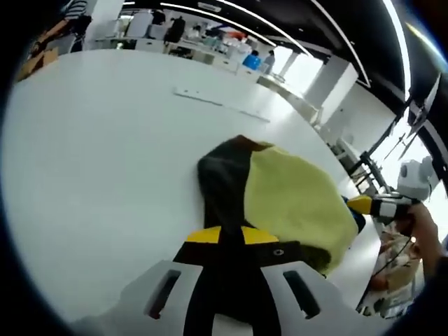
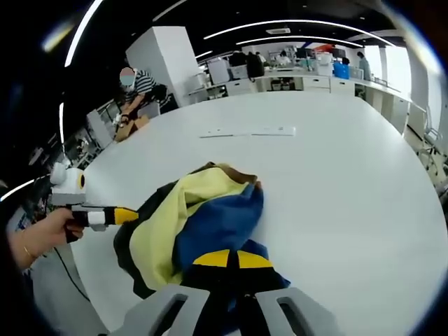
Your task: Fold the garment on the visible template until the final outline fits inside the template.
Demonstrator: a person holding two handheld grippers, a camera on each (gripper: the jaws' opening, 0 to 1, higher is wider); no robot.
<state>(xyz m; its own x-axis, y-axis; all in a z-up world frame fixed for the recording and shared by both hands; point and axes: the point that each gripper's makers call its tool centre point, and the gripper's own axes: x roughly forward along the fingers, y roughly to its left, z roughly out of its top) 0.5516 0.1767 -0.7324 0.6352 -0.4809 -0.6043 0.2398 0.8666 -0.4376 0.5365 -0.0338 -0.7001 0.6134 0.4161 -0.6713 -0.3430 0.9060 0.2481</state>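
Both pairs of jaws are closed on cloth. In the left gripper view, the left gripper (image 1: 231, 238) has its yellow tips pressed together on the dark edge of the garment (image 1: 280, 199), which spreads ahead of the jaws and off to their right as a crumpled heap, dark brown beside pale yellow. In the right gripper view, the right gripper (image 2: 232, 260) pinches the blue part of the same garment just ahead of its tips, with yellow and black folds lying to the left of the jaws. The heap rests on a white table (image 2: 336, 175). Well beyond both pairs of jaws a thin white strip (image 2: 248, 131) lies flat on the table.
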